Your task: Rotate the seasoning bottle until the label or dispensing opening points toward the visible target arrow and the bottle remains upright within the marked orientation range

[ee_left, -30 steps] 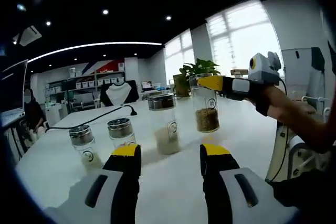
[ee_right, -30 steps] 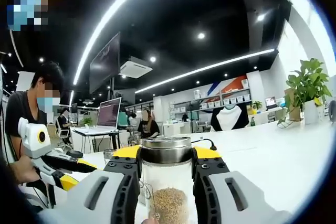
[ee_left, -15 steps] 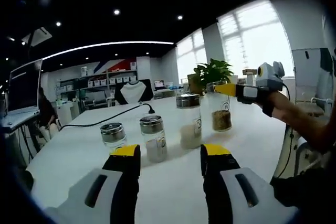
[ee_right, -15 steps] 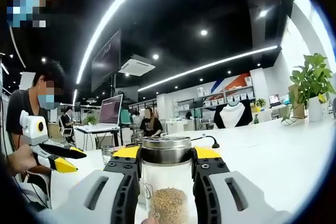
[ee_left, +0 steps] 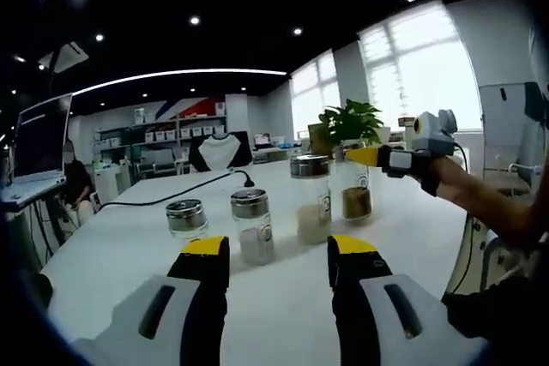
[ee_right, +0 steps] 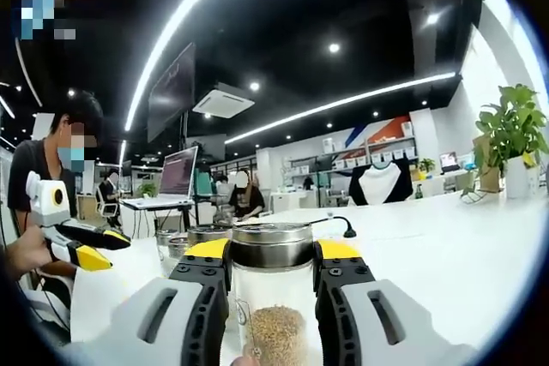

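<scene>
since a second ago my left gripper [ee_left: 271, 255] has backed off, fingers apart and empty. my right gripper [ee_right: 271, 256] clamps the seasoning bottle [ee_right: 273, 297], upright on the white desk [ee_left: 111, 255]; its round label is unreadable. office shelves behind.

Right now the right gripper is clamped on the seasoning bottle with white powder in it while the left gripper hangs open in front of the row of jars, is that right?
Not quite. The bottle between the right gripper's jaws holds brown grains, not white powder, as the right gripper view shows. The rest stands: the left gripper is open, short of the row of jars.
</scene>
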Motion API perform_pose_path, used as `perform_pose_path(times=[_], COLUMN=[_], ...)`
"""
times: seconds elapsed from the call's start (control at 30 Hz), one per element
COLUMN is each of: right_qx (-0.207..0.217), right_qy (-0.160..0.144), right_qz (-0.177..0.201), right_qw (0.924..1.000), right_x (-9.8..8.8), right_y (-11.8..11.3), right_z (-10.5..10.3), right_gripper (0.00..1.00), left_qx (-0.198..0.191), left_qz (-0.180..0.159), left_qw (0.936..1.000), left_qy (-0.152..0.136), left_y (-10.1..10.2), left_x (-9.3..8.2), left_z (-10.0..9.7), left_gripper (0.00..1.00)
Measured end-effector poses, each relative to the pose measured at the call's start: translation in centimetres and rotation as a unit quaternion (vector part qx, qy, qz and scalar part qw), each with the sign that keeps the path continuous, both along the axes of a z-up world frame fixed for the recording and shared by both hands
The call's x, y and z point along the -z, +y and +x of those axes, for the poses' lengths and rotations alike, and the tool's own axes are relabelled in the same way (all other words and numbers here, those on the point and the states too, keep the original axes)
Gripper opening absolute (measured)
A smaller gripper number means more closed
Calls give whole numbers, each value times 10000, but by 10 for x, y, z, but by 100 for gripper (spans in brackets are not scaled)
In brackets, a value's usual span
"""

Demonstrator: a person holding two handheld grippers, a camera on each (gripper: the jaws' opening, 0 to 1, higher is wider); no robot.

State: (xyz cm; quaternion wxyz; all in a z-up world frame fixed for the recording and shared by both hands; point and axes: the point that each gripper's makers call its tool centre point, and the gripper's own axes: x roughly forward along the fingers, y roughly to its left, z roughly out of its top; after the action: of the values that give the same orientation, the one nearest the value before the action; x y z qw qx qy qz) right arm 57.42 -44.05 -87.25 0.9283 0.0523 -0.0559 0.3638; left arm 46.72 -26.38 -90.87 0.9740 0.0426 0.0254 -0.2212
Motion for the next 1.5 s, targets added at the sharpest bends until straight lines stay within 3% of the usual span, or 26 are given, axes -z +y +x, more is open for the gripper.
perform_pose_path(times=[0.43,1.03,1.5], right_qx=[-93,-212,-299], right_qy=[-80,-30,-139], right_qz=[-78,131,-8], right_qw=[9999,9997,9995], right_x=[5,10,11], right_y=[-3,-10,-6], right_z=[6,4,0], right_gripper=[35,35,36], left_qx=[-154,-274,-159], left_qz=[-38,-75,-68], left_qw=[9999,9996,9998], left_qy=[-38,-42,18], left_y=[10,19,10], left_x=[-6,-7,-3], left_z=[5,8,9], left_gripper=[49,49,49])
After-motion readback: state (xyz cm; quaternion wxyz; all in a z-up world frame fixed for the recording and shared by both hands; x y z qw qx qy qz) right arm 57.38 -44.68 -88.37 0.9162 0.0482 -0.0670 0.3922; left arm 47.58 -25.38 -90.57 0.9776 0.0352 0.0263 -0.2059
